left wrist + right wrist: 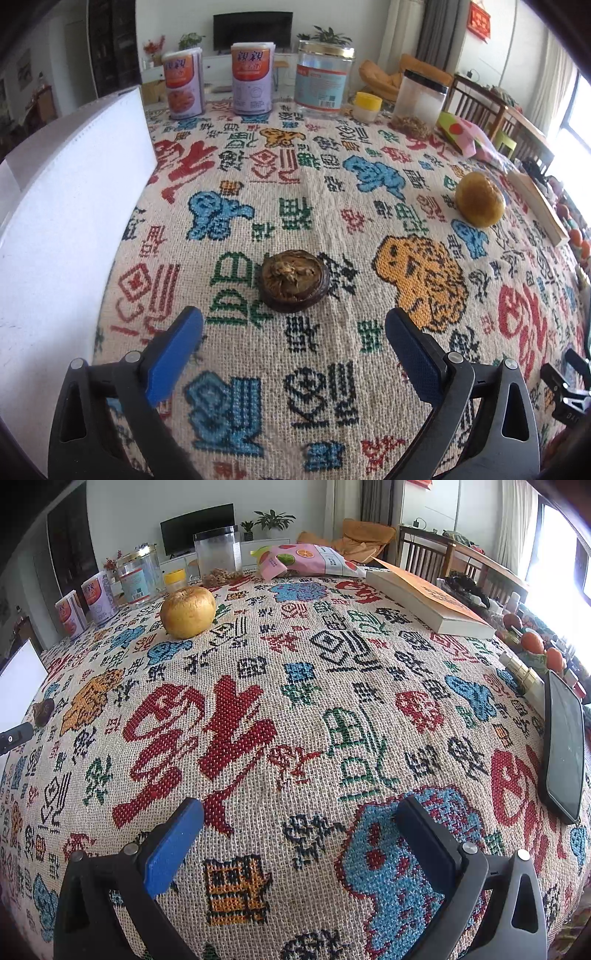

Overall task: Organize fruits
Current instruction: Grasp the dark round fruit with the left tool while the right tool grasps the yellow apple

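A small dark brown dried fruit [294, 281] lies on the patterned woven tablecloth [332, 192], just ahead of my left gripper [293, 325], which is open and empty. A yellow-brown round fruit [479, 199] rests farther off to the right. In the right wrist view that round fruit [188, 612] sits at the far left of the cloth, and the dark fruit [43, 712] shows at the left edge. My right gripper [299, 816] is open over bare cloth, with nothing between its fingers.
A white box [62, 221] stands at the left. Two cans [252, 77], a clear jar [322, 79], a yellow-lidded jar [367, 106] and a plastic canister [419, 103] line the far edge. A snack bag [306, 561], a book [428, 598] and a phone [563, 746] lie at the right.
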Action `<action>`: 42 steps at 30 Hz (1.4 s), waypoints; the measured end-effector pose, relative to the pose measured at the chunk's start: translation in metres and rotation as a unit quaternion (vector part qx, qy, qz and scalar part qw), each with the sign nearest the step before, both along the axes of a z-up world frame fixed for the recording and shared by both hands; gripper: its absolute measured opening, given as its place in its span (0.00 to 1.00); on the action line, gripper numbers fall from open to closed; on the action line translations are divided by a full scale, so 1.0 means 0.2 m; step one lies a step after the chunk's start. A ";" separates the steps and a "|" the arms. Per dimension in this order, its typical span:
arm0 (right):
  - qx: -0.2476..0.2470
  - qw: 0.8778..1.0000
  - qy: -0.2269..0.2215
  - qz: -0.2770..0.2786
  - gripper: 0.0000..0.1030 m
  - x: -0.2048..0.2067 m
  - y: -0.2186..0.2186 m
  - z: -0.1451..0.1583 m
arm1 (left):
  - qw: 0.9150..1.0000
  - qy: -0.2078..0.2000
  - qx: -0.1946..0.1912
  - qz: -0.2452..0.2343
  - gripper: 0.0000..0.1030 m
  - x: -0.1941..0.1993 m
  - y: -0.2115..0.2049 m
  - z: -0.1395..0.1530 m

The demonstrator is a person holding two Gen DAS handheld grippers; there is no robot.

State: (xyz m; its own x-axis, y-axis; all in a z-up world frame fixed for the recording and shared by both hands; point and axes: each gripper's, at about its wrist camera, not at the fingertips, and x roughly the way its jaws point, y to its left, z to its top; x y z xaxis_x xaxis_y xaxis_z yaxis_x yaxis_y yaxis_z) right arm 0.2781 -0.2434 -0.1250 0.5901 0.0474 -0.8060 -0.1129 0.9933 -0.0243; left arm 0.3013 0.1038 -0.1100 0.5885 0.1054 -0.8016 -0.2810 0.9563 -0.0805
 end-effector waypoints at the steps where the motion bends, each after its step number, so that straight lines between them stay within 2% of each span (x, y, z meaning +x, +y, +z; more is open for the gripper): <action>1: 0.000 1.000 0.000 0.000 1.00 0.00 0.00 0.00 | 1.000 0.006 0.001 0.003 0.95 0.04 0.01 -0.02; 2: 0.000 1.000 0.000 0.000 1.00 0.00 0.00 0.00 | 1.000 0.011 0.003 0.006 0.91 0.06 0.01 -0.04; 3: 0.000 1.000 0.000 0.000 1.00 0.00 0.00 0.00 | 1.000 0.013 0.011 0.010 0.81 0.07 0.01 -0.06; 5: 0.000 1.000 0.000 0.000 1.00 0.00 0.00 0.00 | 1.000 -0.003 0.030 0.003 0.72 0.06 -0.01 -0.06; 6: 0.000 1.000 0.000 0.000 1.00 0.00 0.00 0.00 | 0.999 -0.012 0.034 -0.001 0.63 0.05 -0.01 -0.06; 7: 0.000 1.000 0.000 0.000 1.00 0.00 0.00 0.00 | 0.999 -0.017 0.033 -0.005 0.44 0.04 -0.02 -0.05; 13: 0.000 1.000 0.000 0.000 1.00 0.00 0.00 0.00 | 0.999 -0.033 0.028 -0.018 0.43 -0.09 -0.05 0.01; 18: 0.000 1.000 0.000 0.000 1.00 0.00 0.00 0.00 | 0.997 -0.022 0.023 -0.067 0.43 -0.34 -0.18 0.08; 23: 0.000 1.000 0.000 0.000 1.00 0.00 0.00 0.00 | 0.995 0.001 0.013 -0.095 0.43 -0.50 -0.28 0.02; 25: 0.000 1.000 0.000 0.000 1.00 0.00 0.00 0.00 | 0.994 0.010 0.040 -0.099 0.45 -0.52 -0.31 -0.03; 26: 0.000 1.000 0.000 0.000 1.00 0.00 0.00 0.00 | 0.994 0.000 0.051 -0.099 0.47 -0.53 -0.32 -0.03; 28: 0.000 1.000 0.000 0.000 1.00 0.00 0.00 0.00 | 0.993 -0.001 0.081 -0.083 0.75 -0.53 -0.33 -0.03; 30: 0.001 1.000 0.000 0.000 1.00 0.00 0.00 0.00 | 0.994 0.004 0.082 -0.069 0.93 -0.52 -0.31 -0.05; 34: 0.001 1.000 0.000 0.000 1.00 0.00 0.00 0.00 | 0.998 0.011 0.035 -0.054 0.98 -0.51 -0.23 -0.07; 40: 0.001 1.000 0.002 0.001 1.00 0.00 0.00 0.00 | 0.998 0.012 0.042 -0.053 0.99 -0.51 -0.24 -0.08; 42: 0.005 1.000 0.022 0.009 1.00 0.03 0.01 0.01 | 0.998 0.012 0.041 -0.053 0.99 -0.52 -0.24 -0.08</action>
State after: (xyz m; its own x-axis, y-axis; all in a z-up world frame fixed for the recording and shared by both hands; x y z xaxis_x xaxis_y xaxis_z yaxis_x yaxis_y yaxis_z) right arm 0.2845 -0.2412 -0.1231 0.5528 0.0662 -0.8307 -0.1312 0.9913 -0.0084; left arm 0.1983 0.0552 -0.1252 0.5810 0.1096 -0.8065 -0.1786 0.9839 0.0050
